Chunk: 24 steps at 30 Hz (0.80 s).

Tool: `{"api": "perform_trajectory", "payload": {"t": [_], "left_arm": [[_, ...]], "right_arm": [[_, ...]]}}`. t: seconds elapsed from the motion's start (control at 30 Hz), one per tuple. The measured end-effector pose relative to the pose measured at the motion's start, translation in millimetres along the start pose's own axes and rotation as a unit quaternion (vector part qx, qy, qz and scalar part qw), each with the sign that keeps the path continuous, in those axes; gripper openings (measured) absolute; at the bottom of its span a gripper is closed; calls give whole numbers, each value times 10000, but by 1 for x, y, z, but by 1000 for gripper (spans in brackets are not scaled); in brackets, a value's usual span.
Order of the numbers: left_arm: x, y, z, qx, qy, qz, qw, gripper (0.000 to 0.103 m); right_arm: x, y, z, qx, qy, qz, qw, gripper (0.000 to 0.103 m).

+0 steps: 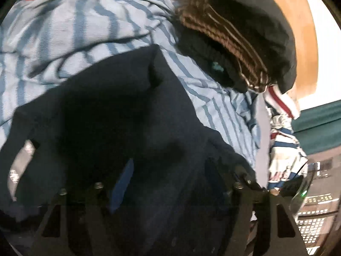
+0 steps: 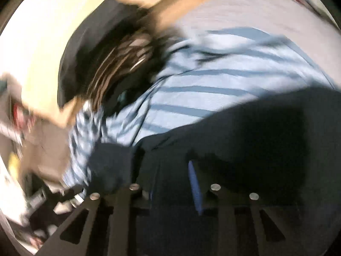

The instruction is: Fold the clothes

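A dark navy garment [image 1: 110, 115] fills the lower half of the left wrist view. It drapes over my left gripper [image 1: 168, 177] and hides the fingertips. One blue pad [image 1: 121, 183] shows, and the fingers stand fairly wide with cloth between them. The same navy garment [image 2: 255, 132] crosses the lower right of the blurred right wrist view. There my right gripper [image 2: 172, 187] has its fingers close together on a bunch of that cloth, beside a blue pad [image 2: 195, 189]. Under the navy cloth lies a light-blue striped garment [image 1: 85, 25], also seen as the striped garment [image 2: 213, 81].
A dark pile with a brown knitted piece [image 1: 230, 36] lies past the striped garment, seen again as the dark pile [image 2: 102, 59]. A white garment with red and blue stripes [image 1: 283, 145] hangs at the right, near a keyboard [image 1: 315, 217]. Wood edge [image 1: 298, 21] behind.
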<state>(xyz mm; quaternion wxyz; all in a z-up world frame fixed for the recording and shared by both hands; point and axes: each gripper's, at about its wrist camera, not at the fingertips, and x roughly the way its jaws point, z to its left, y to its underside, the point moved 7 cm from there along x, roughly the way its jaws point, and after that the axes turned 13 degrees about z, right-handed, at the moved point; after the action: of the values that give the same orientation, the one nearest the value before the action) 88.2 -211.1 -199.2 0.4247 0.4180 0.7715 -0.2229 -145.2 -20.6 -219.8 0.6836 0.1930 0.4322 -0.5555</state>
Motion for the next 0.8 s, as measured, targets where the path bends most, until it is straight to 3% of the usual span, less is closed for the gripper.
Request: {"api": "perform_trajectory", "payload": {"t": [0.1,0.23,0.33,0.43,0.5,0.57,0.67,0.73,0.8], "left_arm": [[14,-7,-8,75,-126,97,9998,63],[29,-21,-10,-40,-83,254,9996,63],[29,-29,-16,-236,236,326,9989,63],[27,-38,-19,-516,257,323,9978,63],[25,-44,-21,-703,271,320,9966,63],[23,-53,-19,-947,37,301,9950,63],[19,-67,-16,-1313,-324,269,9904,63],[27,-78,-16,-1384,-742,457,9865,63],[34,-88,-16,-1447,-1163,648,9805,63]], "right_arm": [[28,-15,12,-268,146,247,9992,25],[60,-48,-5,-45,521,293,9982,17],[51,-56,-28,599,79,197,9980,17],[26,-48,-56,1444,-434,141,9885,31],[9,-44,-76,2000,-774,103,9767,46],[-12,-27,-103,2691,-942,102,9584,46],[-51,4,-152,3912,-723,-131,9173,46],[-72,13,-181,4474,-592,-429,8913,47],[-83,14,-203,4823,-276,-533,8739,50]]}}
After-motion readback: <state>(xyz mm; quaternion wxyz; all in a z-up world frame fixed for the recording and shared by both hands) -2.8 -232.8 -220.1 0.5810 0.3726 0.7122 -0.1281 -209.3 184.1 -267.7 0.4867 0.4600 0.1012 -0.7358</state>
